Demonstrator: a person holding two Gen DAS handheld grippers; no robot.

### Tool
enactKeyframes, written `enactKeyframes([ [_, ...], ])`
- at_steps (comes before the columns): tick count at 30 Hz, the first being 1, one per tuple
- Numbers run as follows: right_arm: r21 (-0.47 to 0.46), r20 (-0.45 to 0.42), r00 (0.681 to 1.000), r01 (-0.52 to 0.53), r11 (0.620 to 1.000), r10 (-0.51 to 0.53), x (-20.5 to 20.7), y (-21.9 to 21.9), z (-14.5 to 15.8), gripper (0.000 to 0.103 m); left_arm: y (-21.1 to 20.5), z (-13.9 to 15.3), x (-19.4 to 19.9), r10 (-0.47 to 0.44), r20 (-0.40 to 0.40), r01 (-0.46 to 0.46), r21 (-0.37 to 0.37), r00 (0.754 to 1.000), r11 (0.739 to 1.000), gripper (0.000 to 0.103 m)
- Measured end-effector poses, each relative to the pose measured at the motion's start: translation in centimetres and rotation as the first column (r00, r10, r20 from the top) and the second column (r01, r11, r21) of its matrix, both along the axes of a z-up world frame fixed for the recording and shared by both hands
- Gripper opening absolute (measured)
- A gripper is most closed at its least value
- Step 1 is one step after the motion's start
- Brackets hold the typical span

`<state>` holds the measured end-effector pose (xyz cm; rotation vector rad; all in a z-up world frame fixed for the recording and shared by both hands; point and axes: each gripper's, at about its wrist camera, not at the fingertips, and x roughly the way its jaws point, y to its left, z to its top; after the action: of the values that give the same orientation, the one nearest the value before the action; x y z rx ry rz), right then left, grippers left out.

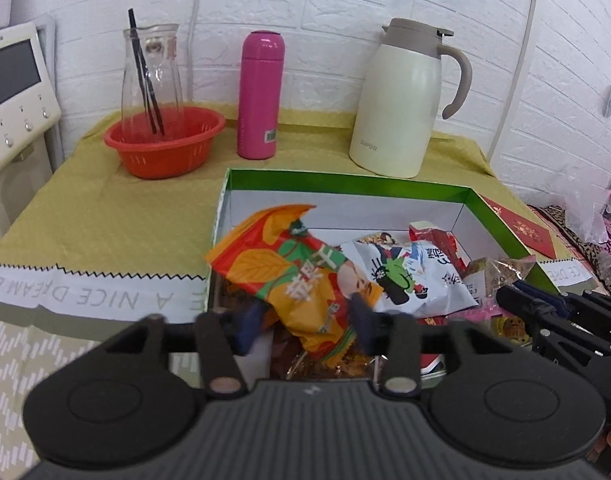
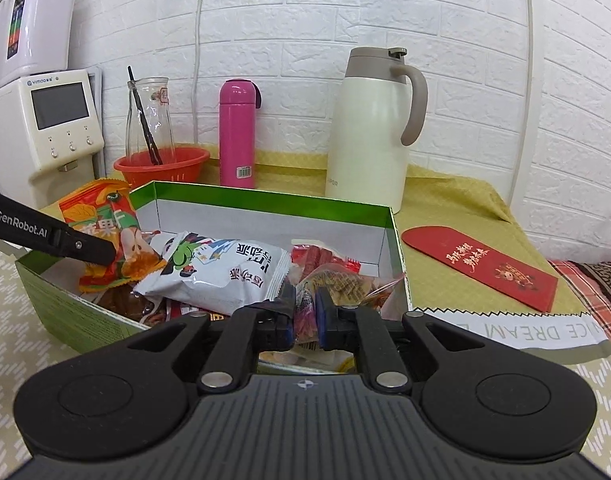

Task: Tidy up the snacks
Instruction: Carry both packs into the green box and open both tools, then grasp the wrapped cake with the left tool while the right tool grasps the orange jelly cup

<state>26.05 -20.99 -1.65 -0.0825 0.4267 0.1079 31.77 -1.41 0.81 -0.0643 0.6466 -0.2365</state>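
Observation:
A green box (image 1: 345, 181) with white inner walls holds several snack packets; it also shows in the right wrist view (image 2: 265, 200). My left gripper (image 1: 305, 320) is shut on an orange dried-fruit packet (image 1: 289, 268) and holds it above the box's left end; the packet shows in the right wrist view (image 2: 109, 240). A white packet (image 1: 405, 276) lies in the middle of the box (image 2: 221, 272). My right gripper (image 2: 305, 312) is shut on a small clear-wrapped snack (image 2: 337, 284) at the box's near right side.
At the back stand a red basket (image 1: 165, 148) holding a glass carafe (image 1: 151, 76), a pink flask (image 1: 259, 96) and a cream thermos jug (image 1: 401, 100). A red envelope (image 2: 481, 264) lies right of the box. A white appliance (image 2: 45, 120) stands at left.

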Motion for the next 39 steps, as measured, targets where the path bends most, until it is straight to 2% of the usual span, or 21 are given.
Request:
enactKeyframes([
  [2,-0.003,0.012,1.0,0.012,1.0,-0.012,-0.5,-0.1,0.3,0.045,0.1,0.3,-0.9,0.01,0.038,-0.009,-0.017,0.999,1.0,0.067],
  [4,-0.005,0.027,1.0,0.016,1.0,-0.015,-1.3,-0.1,0.9,0.103,0.1,0.8,-1.5,0.001,0.035,0.001,-0.036,0.999,0.999,0.07],
  [6,-0.012,0.057,0.998,0.011,1.0,-0.01,-2.4,0.1,1.5,0.103,-0.1,1.5,-2.2,0.024,0.031,-0.024,-0.023,0.999,0.999,0.076],
  [7,-0.023,0.059,0.998,0.006,1.0,-0.004,-2.9,0.2,1.8,0.103,-0.4,1.8,-2.6,0.039,0.046,-0.039,-0.005,0.998,0.999,0.086],
  [8,-0.028,0.06,0.998,0.002,1.0,0.0,-3.5,0.3,2.1,0.103,-0.6,2.1,-3.2,0.054,0.068,-0.055,0.012,0.996,0.998,0.102],
  [10,-0.026,0.066,0.998,-0.001,1.0,0.003,-4.7,0.4,2.7,0.103,-1.0,2.8,-4.6,0.055,0.128,-0.06,0.032,0.99,0.998,0.103],
  [13,-0.017,0.067,0.998,0.005,1.0,-0.004,-6.7,0.4,3.6,0.103,-1.1,3.8,-6.2,0.018,0.132,-0.019,0.001,0.991,1.0,0.103],
  [17,-0.009,0.074,0.997,0.012,1.0,-0.012,-9.9,0.2,4.6,0.103,-2.2,4.6,-8.8,-0.018,0.17,0.013,0.029,0.985,0.999,0.103],
  [23,0.02,0.075,0.997,0.036,0.999,-0.037,-14.7,-1.6,5.0,0.103,-4.0,4.2,-12.3,-0.093,0.126,0.091,0.024,0.988,0.996,0.103],
  [28,0.037,0.046,0.994,0.102,0.994,-0.104,-18.1,-3.4,3.6,0.103,-5.2,2.7,-14.7,-0.146,0.095,0.147,-0.007,0.985,0.989,0.103],
  [33,0.035,-0.029,0.988,0.155,0.987,-0.154,-20.3,-4.8,0.7,0.103,-6.3,0.4,-15.6,-0.197,0.057,0.199,-0.03,0.979,0.98,0.103],
  [39,0.06,-0.116,0.975,0.199,0.978,-0.191,-21.4,-6.2,-2.1,0.103,-8.4,-1.5,-15.4,-0.281,0.05,0.279,0.041,0.958,0.959,0.103],
])
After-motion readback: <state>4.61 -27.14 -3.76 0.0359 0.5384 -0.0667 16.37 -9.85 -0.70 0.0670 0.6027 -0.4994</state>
